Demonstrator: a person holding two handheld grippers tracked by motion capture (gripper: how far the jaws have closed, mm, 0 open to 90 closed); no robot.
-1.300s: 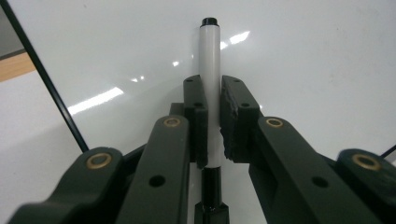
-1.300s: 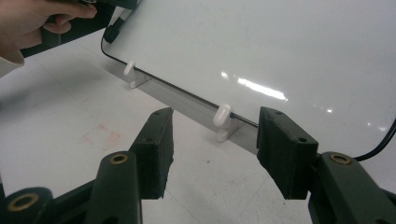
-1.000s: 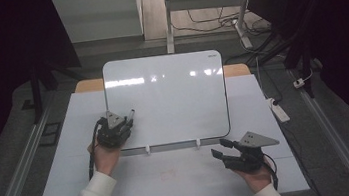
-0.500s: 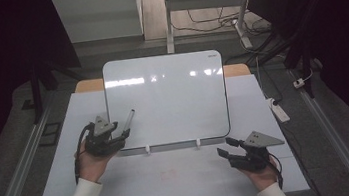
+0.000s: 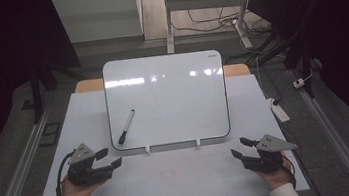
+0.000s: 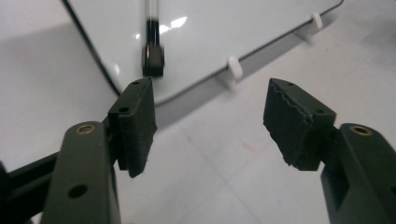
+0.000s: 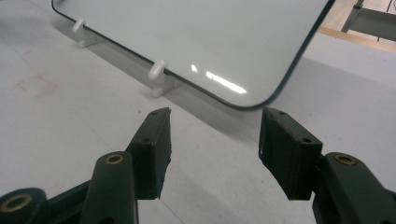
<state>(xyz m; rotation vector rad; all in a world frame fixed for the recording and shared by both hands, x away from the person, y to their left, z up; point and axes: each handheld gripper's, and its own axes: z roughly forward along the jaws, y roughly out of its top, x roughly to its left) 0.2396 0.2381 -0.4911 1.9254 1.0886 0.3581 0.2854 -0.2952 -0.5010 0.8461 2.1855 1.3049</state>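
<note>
Jaws wide on the left gripper [image 5: 109,158], just been opening, nothing between them — bare table [image 5: 187,177] shows through the gap in the left gripper view. It sits at lower left of the high view, well apart from the marker [image 5: 126,127]. That marker lies on the whiteboard [image 5: 172,98], left of centre frame, tilted, dark cap toward the board's lower left corner. In the left gripper view the cap end [image 6: 153,59] sits just above the left jaw's tip. Right gripper [image 5: 237,149] at lower right: jaws apart too, empty, pointing toward the board's lower right corner.
</note>
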